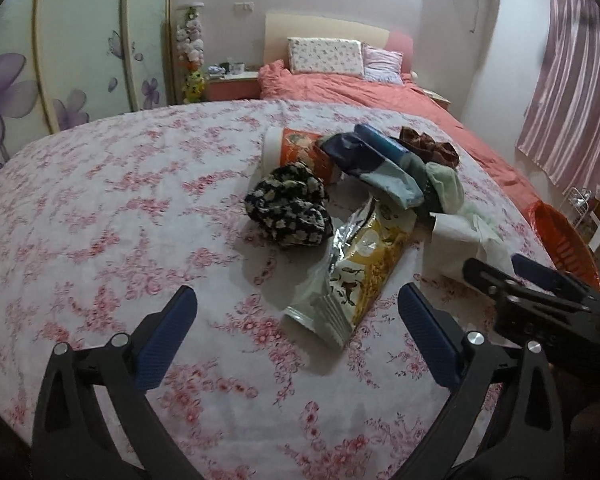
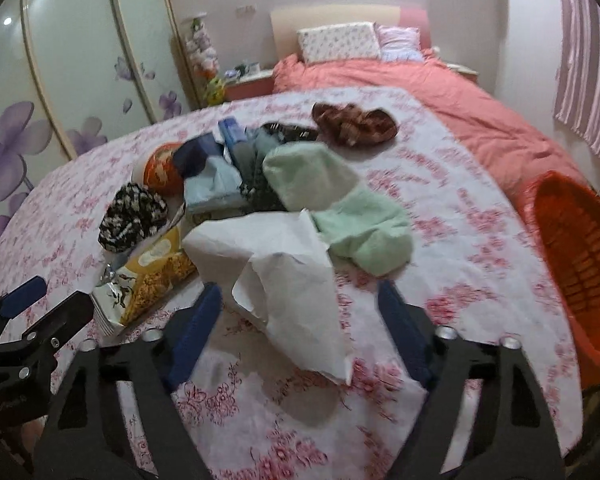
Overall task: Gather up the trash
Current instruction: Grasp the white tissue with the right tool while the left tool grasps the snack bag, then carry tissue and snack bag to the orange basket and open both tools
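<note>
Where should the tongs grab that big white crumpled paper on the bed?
Grab the white paper by its near corner, the loose tail that points toward the right tongs. Come in from the near side, low over the flowery sheet. That tail is thin and folded, lies free between the open fingers, and keeps away from the green cloth on its far side.

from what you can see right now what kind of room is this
A bedroom, almost certainly. A bed with pillows stands against the far wall, a bedside table sits next to it, and a flower-printed wardrobe lines one side.
</note>
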A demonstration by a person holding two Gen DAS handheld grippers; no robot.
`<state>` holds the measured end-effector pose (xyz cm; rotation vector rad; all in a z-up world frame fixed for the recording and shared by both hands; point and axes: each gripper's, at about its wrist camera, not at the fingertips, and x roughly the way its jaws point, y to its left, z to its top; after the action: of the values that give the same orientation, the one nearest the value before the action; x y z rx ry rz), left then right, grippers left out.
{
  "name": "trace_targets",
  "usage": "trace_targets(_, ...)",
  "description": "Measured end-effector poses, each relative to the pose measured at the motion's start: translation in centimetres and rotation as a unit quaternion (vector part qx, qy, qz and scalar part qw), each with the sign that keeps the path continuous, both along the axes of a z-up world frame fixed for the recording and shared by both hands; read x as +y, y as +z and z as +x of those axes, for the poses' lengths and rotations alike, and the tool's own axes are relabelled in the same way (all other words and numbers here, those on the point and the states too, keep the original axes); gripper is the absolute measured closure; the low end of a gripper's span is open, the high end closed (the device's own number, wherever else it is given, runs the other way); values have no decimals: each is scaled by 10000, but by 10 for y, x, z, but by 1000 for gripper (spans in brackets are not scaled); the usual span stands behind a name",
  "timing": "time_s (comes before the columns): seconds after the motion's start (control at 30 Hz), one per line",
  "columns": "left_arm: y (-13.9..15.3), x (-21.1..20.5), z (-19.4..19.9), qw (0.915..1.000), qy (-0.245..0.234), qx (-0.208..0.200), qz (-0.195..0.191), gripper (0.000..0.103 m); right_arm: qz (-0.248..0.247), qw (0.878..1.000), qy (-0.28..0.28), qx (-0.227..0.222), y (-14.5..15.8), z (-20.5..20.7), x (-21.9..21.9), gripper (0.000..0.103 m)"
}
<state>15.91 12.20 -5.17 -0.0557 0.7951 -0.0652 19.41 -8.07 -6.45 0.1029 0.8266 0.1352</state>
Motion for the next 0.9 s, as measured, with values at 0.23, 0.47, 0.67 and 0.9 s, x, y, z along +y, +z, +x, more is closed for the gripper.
trace_targets(0.23, -14, -18, 20, 9991, -313, 284, -49, 16, 299, 9992, 256, -36, 6, -8, -5, 72)
trace_targets(0.47, -27, -36, 40, 9974, -448, 566, -83, 25, 624, 9975, 303, -122, 15, -13, -16, 87)
trace_targets(0.67, -27, -45, 51, 9972, -517, 521, -143, 37, 667, 9971, 221, -288, 24, -19, -26, 87)
trace_targets(0.9, -26, -55, 52, 9966, -668, 462, -164, 61, 681, 9971, -28, -339, 27, -21, -42, 87)
